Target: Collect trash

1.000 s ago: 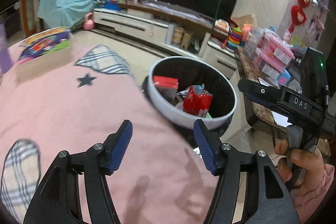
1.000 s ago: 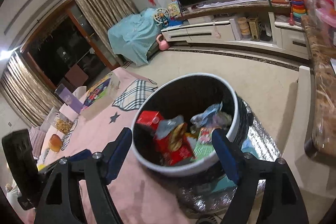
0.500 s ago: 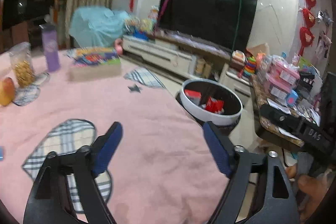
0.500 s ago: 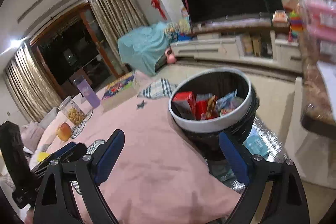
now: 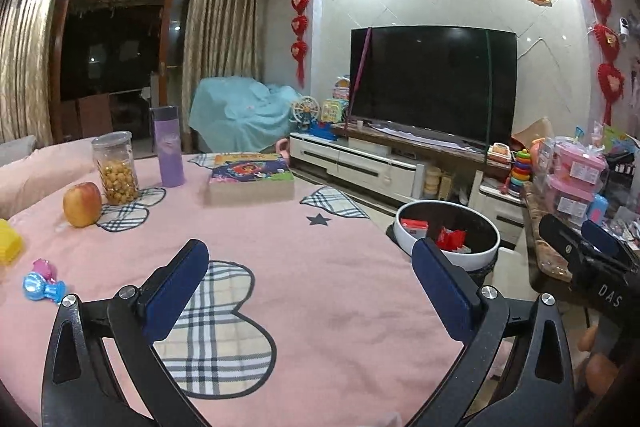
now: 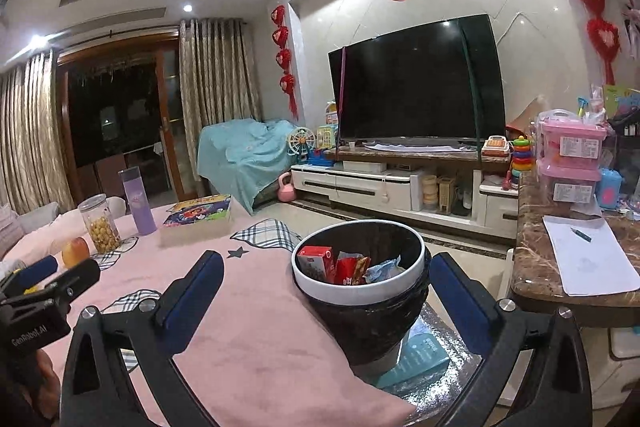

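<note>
While the left tool (image 5: 310, 291) hung spread and empty over the pink worktop (image 5: 340, 291), the trash bin (image 5: 448, 251) sat just off its edge. Right view: right tool (image 6: 326, 291) also spread, bin holding wrappers (image 6: 350, 269). Looked mostly done; I spotted no loose trash.

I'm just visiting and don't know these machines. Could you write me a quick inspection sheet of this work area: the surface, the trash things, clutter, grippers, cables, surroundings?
Surface: table under a pink cloth with plaid heart patches.
Job's things: round white-rimmed trash bin with black liner beside the table edge, holding a red carton and crumpled wrappers.
Clutter: red-yellow apple, clear snack jar, purple bottle, boxed picture book, blue-pink wrapped candy.
Grippers: left gripper open, empty; right gripper open, empty.
Cables: nothing seen.
Surroundings: black television, white TV cabinet, marble counter with a paper sheet.
</note>
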`<state>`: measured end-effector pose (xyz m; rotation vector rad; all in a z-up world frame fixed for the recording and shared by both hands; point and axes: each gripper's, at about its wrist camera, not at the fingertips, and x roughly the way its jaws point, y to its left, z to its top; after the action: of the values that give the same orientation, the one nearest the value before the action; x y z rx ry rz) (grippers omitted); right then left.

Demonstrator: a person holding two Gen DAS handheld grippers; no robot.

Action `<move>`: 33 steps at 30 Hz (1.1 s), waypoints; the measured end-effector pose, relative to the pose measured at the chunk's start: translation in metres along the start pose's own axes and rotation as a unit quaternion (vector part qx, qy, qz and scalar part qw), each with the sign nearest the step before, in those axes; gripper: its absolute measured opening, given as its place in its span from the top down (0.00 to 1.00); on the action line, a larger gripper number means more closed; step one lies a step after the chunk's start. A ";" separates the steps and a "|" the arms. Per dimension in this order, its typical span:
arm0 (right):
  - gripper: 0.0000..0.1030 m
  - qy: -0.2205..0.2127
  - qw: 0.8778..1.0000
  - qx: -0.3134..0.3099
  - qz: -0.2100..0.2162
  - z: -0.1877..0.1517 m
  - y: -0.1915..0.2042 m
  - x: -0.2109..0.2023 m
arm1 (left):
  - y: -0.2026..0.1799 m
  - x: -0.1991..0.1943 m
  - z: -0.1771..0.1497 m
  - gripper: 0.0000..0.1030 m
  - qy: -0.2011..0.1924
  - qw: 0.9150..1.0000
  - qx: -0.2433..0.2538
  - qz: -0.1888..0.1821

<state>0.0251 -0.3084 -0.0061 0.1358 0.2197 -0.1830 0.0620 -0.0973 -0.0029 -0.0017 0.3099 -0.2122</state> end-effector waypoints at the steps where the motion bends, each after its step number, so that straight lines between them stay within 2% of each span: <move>1: 0.00 0.000 1.000 0.000 0.000 -0.001 0.000 -0.003 | 0.001 -0.001 0.000 0.00 -0.004 1.000 0.000 0.001; 6: 0.00 -0.002 1.000 0.000 0.002 -0.002 0.000 -0.004 | -0.005 -0.007 0.001 0.00 -0.019 1.000 0.008 0.015; 33: 0.00 -0.007 1.000 0.004 0.005 -0.003 -0.002 -0.008 | -0.008 -0.010 0.001 0.00 -0.024 0.999 0.017 0.033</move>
<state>0.0163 -0.3082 -0.0075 0.1441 0.2039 -0.1742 0.0510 -0.1029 0.0014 0.0374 0.2585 -0.1527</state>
